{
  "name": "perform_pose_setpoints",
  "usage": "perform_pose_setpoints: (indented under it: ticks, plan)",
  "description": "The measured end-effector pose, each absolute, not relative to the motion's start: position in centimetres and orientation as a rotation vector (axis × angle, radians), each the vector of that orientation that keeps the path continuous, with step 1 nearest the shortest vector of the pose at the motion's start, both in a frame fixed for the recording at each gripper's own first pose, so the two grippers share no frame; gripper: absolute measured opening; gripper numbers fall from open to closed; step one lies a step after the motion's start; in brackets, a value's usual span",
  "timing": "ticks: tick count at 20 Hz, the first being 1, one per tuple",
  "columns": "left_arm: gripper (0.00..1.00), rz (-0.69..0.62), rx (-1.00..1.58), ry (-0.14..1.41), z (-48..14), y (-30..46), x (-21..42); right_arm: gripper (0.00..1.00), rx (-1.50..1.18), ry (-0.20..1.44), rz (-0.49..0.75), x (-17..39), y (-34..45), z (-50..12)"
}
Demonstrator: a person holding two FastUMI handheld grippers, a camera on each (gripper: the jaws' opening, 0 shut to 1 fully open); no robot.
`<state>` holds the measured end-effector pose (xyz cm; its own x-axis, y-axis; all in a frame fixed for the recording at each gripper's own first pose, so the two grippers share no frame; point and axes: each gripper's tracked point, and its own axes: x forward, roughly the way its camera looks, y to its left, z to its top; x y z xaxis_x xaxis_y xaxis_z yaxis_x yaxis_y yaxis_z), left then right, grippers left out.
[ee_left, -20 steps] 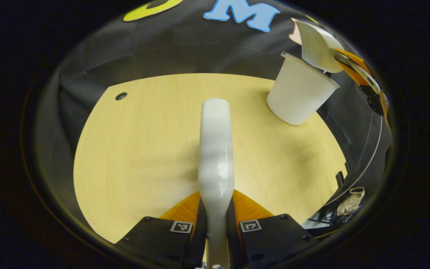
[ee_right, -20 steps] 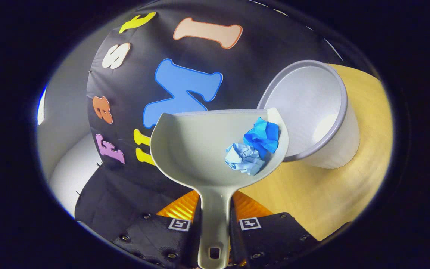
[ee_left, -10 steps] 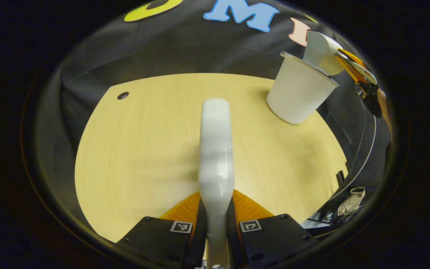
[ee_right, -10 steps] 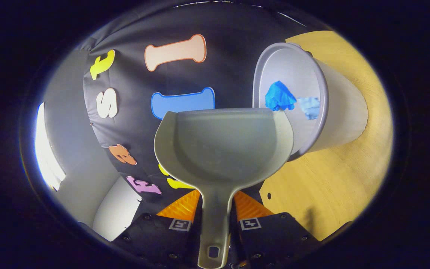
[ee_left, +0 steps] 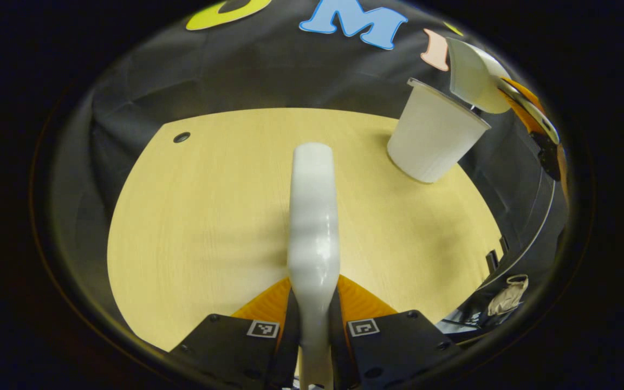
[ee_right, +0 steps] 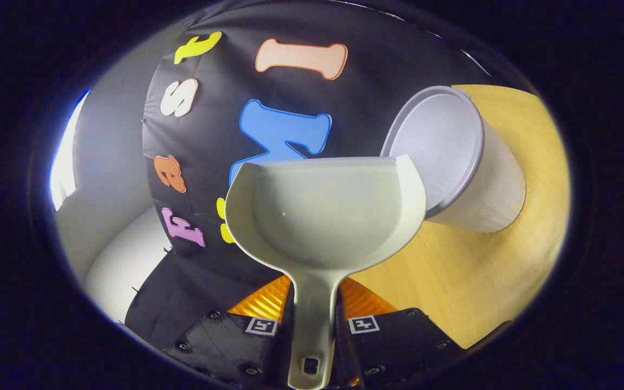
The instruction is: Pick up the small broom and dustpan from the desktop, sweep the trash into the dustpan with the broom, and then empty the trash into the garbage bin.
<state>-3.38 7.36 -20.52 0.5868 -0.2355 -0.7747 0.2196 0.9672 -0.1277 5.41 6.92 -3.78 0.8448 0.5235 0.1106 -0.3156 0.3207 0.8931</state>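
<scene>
My left gripper [ee_left: 313, 309] is shut on the white handle of the small broom [ee_left: 313, 216], which points out over the wooden desktop [ee_left: 203, 216]. My right gripper [ee_right: 313, 311] is shut on the handle of the pale dustpan [ee_right: 325, 214], whose pan holds nothing. The white garbage bin [ee_right: 455, 162] stands just right of the pan's lip, its inside hidden from this angle. In the left gripper view the bin [ee_left: 431, 135] stands at the desk's far right, with the dustpan [ee_left: 474, 76] held tilted just above its rim by the right gripper [ee_left: 531, 108].
A small dark hole [ee_left: 181, 137] marks the desk's far left corner. A crumpled pale thing [ee_left: 507, 295] lies below the desk's right edge. The black cloth wall closes off the back.
The two blue paper wads slid from the dustpan into the bin. The dustpan tipped toward the bin, then swung back a little. The left gripper and broom stayed still.
</scene>
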Motion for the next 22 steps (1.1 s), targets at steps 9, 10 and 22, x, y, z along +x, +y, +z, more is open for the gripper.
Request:
perform_pose_setpoints:
  ticks: [9,10,22]
  plan:
    - [0.34,-0.211,-0.048,0.932,-21.9,9.1,-3.2,0.33,0.564,0.257,0.437,1.3,11.9,-9.4]
    - [0.34,-0.208,-0.043,0.935,-22.1,9.2,-3.0,0.33,0.525,0.279,0.417,1.1,12.1,-11.1]
    - [0.34,-0.208,-0.027,0.995,-24.5,10.4,-1.2,0.33,0.190,0.547,0.240,2.2,14.3,-26.4]
